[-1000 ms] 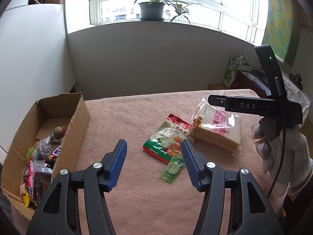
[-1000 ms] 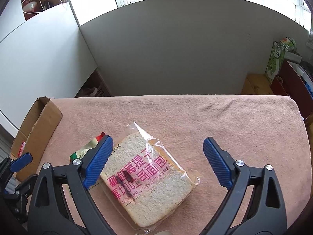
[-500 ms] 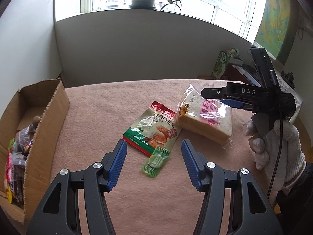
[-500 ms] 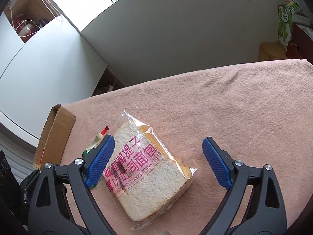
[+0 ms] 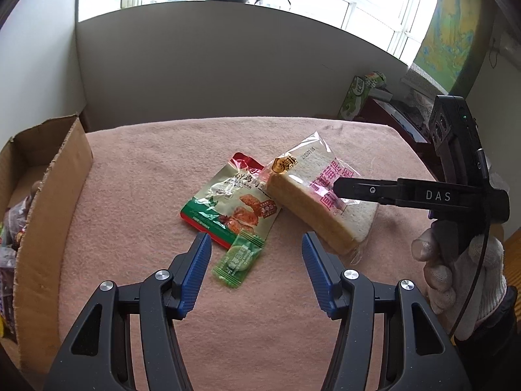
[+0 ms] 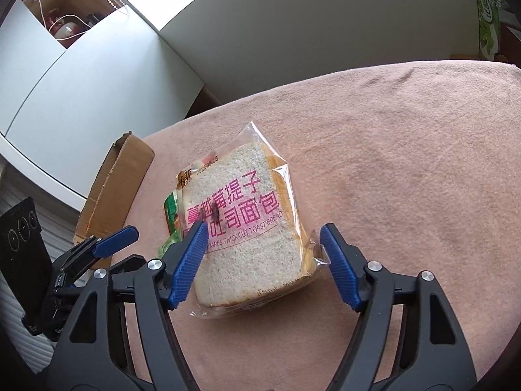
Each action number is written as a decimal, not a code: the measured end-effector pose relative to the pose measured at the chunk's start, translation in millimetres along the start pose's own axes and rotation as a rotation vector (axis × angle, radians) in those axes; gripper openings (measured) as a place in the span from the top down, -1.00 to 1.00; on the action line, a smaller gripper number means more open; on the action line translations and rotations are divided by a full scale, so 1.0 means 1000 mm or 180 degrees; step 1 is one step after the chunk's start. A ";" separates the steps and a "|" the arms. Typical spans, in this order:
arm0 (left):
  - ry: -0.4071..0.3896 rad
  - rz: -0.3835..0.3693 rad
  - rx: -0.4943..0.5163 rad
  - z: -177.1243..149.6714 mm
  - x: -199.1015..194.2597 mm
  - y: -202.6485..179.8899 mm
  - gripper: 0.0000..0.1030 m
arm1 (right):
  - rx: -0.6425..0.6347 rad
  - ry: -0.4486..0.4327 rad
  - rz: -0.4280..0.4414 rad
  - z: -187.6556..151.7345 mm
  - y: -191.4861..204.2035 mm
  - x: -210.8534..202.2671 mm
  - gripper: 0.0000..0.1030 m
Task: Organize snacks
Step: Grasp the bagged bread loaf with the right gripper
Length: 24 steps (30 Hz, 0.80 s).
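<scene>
Pink cloth on the counter (image 5: pixel 130 195) carries the snacks left to box.
Right gripper (image 6: pixel 263 260) straddles the bagged toast bread (image 6: pixel 241 228), its fingers closing but not yet pressing, likely to carry it to the cardboard box (image 5: pixel 49 202). Left gripper (image 5: pixel 257 273) hovers with fingers apart above the green candy packet (image 5: pixel 239 257), which touches the chicken snack pouch (image 5: pixel 228 202).

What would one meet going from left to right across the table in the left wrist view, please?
cardboard box → red-and-green snack pouch → bagged toast bread → right tool, held in a gloved hand.
</scene>
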<state>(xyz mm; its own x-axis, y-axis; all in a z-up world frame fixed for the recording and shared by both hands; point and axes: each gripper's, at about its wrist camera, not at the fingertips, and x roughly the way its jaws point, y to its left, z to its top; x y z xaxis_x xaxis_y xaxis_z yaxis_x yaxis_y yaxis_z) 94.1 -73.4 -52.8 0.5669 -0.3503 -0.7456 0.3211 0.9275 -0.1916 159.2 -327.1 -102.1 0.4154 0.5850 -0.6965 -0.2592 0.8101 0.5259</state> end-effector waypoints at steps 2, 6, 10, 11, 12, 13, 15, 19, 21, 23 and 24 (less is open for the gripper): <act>0.0029 -0.0047 0.0024 -0.001 0.003 -0.003 -0.11 | -0.0046 0.0068 0.0150 -0.008 0.008 0.002 -0.37; 0.0118 -0.0132 0.0066 -0.002 0.010 -0.009 -0.11 | -0.0226 0.0120 0.0123 -0.014 0.025 0.007 -0.33; 0.0181 -0.0183 0.0067 -0.001 0.018 -0.012 -0.11 | -0.0252 0.0083 0.0012 -0.013 0.029 0.010 -0.31; 0.0190 -0.0203 0.0058 -0.001 0.020 -0.012 -0.11 | -0.0234 0.0075 0.0010 -0.013 0.028 0.010 -0.31; 0.0198 -0.0228 0.0040 0.000 0.021 -0.011 -0.11 | -0.0210 0.0067 0.0015 -0.012 0.027 0.011 -0.31; 0.0208 -0.0257 0.0016 0.001 0.023 -0.011 -0.11 | -0.0186 0.0063 0.0024 -0.011 0.025 0.010 -0.30; 0.0226 -0.0306 -0.0030 0.002 0.025 -0.009 -0.11 | -0.0146 0.0059 0.0049 -0.012 0.020 0.008 -0.19; 0.0270 -0.0430 -0.0023 0.003 0.028 -0.012 0.06 | -0.0152 0.0064 0.0097 -0.013 0.021 0.007 -0.11; 0.0283 -0.0484 0.0009 0.003 0.029 -0.017 0.10 | -0.0172 0.0064 0.0087 -0.013 0.022 0.007 -0.09; 0.0278 -0.0490 0.0045 0.004 0.030 -0.022 0.14 | -0.0164 0.0067 0.0100 -0.014 0.023 0.008 -0.09; 0.0279 -0.0501 0.0058 0.005 0.032 -0.025 0.16 | -0.0158 0.0067 0.0106 -0.014 0.024 0.008 -0.09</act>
<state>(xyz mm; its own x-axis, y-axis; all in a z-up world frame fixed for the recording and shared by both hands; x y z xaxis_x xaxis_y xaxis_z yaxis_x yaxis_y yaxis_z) 107.7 -108.0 -68.7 0.4405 -0.4774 -0.7603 0.4148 0.8593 -0.2992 143.9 -302.4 -101.8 0.3877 0.6119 -0.6894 -0.3157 0.7908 0.5243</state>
